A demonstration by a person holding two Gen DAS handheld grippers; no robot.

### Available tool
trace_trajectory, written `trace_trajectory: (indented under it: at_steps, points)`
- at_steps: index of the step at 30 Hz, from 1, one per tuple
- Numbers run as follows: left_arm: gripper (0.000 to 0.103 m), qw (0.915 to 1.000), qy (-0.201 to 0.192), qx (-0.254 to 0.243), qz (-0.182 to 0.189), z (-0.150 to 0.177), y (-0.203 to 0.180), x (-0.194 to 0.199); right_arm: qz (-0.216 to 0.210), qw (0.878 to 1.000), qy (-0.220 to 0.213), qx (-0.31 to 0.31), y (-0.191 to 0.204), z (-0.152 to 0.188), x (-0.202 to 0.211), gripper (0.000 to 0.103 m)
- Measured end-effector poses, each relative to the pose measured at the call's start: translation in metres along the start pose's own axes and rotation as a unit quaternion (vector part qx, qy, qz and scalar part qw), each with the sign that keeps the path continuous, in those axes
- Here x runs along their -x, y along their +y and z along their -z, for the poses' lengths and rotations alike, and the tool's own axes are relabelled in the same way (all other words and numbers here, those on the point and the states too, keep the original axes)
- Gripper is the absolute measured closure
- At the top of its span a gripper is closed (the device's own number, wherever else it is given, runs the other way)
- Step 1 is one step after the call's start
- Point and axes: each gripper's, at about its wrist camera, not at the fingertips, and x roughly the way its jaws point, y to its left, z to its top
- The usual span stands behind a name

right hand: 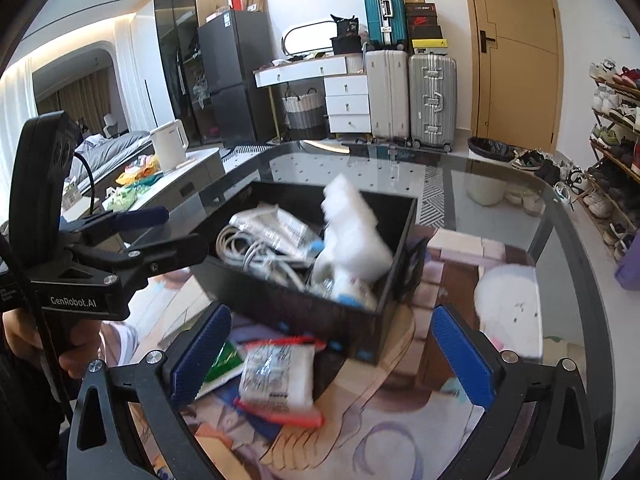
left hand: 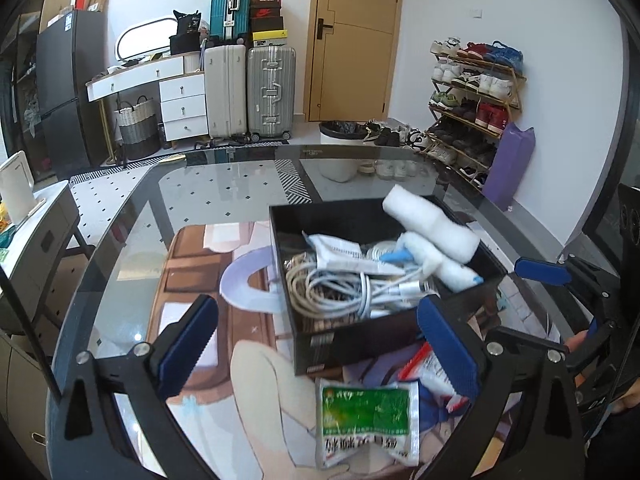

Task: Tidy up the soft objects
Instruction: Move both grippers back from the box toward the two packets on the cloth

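The black box (left hand: 384, 320) stands on the glass table (left hand: 224, 184) and already holds a bundle of white cables (left hand: 340, 292), some flat packets and two white foam rolls (left hand: 432, 220), one lying across the right edge of the box and the other below it inside. In the right wrist view one foam roll (right hand: 352, 236) looks blurred above the box, so I cannot tell if it is fully at rest. The left hand-held gripper (left hand: 316, 344) has its jaws wide apart with nothing between the pads; under it, on the table just in front of the box, lies a green and white packet (left hand: 366, 420). The right hand-held gripper (right hand: 332, 360) is also wide open and empty, and between its blue fingers (right hand: 200, 360) lies a white packet with red edges (right hand: 280, 380), touching the near wall of the box. The green packet (right hand: 224, 360) shows partly beside it. My judgement is that the foam is placed and the step in hand is the reach for the two packets that remain outside. The next move calls for lowering each open gripper over its own packet, closing on the soft bag without pressing hard on the glass, and lifting it over the near wall into the box. Both grippers are near each other, so they should not collide.
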Motion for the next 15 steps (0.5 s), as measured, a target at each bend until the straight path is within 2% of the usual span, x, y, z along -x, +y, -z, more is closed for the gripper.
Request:
trace_trajectory:
  at_steps: [15]
  points:
    - [0.002, 1.0, 0.002, -0.007, -0.002, 0.025, -0.005, 0.016, 0.013, 1.0, 0.02, -0.006, 0.008, 0.025, 0.003, 0.001]
